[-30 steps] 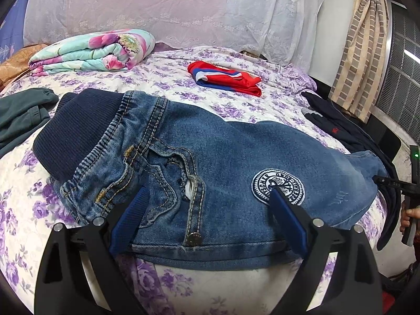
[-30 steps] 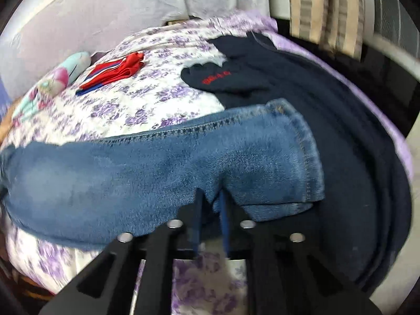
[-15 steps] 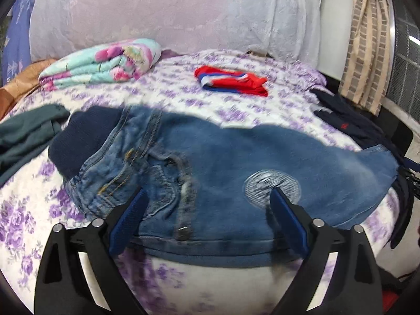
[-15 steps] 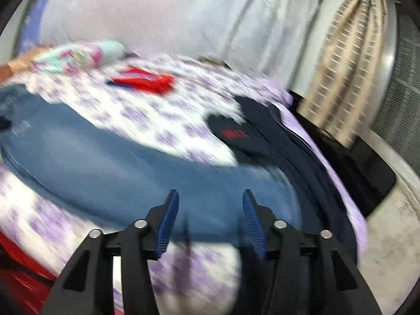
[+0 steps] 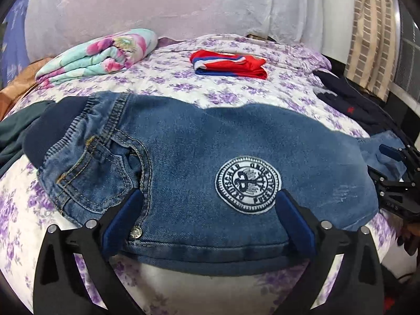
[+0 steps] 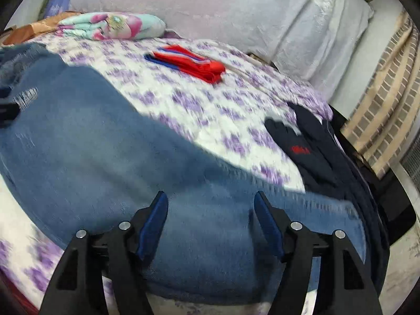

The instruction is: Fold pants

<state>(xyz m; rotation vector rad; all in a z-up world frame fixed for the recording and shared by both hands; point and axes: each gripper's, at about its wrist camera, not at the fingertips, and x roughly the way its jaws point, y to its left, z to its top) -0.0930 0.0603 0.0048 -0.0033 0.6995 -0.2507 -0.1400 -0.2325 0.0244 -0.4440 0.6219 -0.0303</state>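
Observation:
Blue denim pants [image 5: 199, 162] lie flat across the near edge of the bed, folded lengthwise, navy ribbed waistband at the left, a round white patch [image 5: 248, 185] on the leg. My left gripper [image 5: 207, 210] is open, its jaws wide apart over the hip and near edge, holding nothing. My right gripper [image 6: 211, 216] is open over the lower leg [image 6: 131, 162], which shows blurred; the hem lies to its right. The right gripper also shows at the right edge of the left wrist view [image 5: 396, 173], beside the hem.
A folded floral blanket [image 5: 99, 55] and a folded red, white and blue garment [image 5: 228, 64] lie further back on the purple-flowered sheet [image 5: 236, 92]. Dark navy clothing [image 6: 320, 152] lies along the bed's right side. A dark green garment [image 5: 13, 134] lies at the left. Pillows and a curtain stand behind.
My right gripper let go of the pant leg near the hem, opened, and swung left over the lower leg. My left gripper stayed open and shifted slightly over the hip.

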